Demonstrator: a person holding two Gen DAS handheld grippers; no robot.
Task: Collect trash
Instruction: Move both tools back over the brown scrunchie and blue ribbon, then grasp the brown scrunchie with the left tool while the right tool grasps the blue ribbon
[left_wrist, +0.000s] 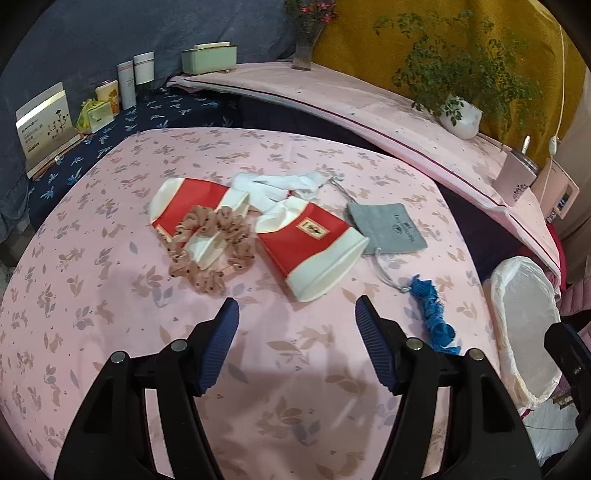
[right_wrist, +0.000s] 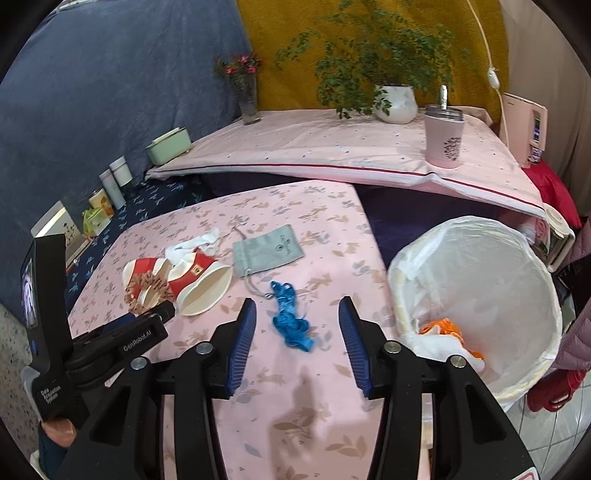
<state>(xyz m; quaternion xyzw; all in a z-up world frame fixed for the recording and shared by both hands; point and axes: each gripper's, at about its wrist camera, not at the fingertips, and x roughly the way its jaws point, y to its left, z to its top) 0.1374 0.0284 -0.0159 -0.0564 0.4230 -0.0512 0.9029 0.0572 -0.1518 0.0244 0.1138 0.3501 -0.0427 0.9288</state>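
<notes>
Two crushed red-and-white paper cups (left_wrist: 314, 243) (left_wrist: 184, 206) lie on the pink flowered tablecloth (left_wrist: 110, 332), with a tan dotted scrunchie (left_wrist: 210, 251) on the left one and a white tissue (left_wrist: 280, 184) behind them. My left gripper (left_wrist: 297, 306) hangs open and empty just short of the cups. A crumpled blue strip (right_wrist: 290, 321) lies on the cloth, seen between the fingers of my right gripper (right_wrist: 298, 301). That gripper is open and its pads stand clear of the strip. A grey drawstring pouch (right_wrist: 267, 249) lies beyond it. My left gripper (right_wrist: 159, 312) shows at the left of the right wrist view.
A bin with a white liner (right_wrist: 461, 225) stands off the table's right edge, with orange and white scraps (right_wrist: 443, 326) inside. Behind is a raised pink-covered shelf (right_wrist: 332, 147) with a pink tumbler (right_wrist: 443, 140), a potted plant (right_wrist: 395, 103) and a flower vase (right_wrist: 249, 99). Boxes and jars (left_wrist: 125, 85) line the back left.
</notes>
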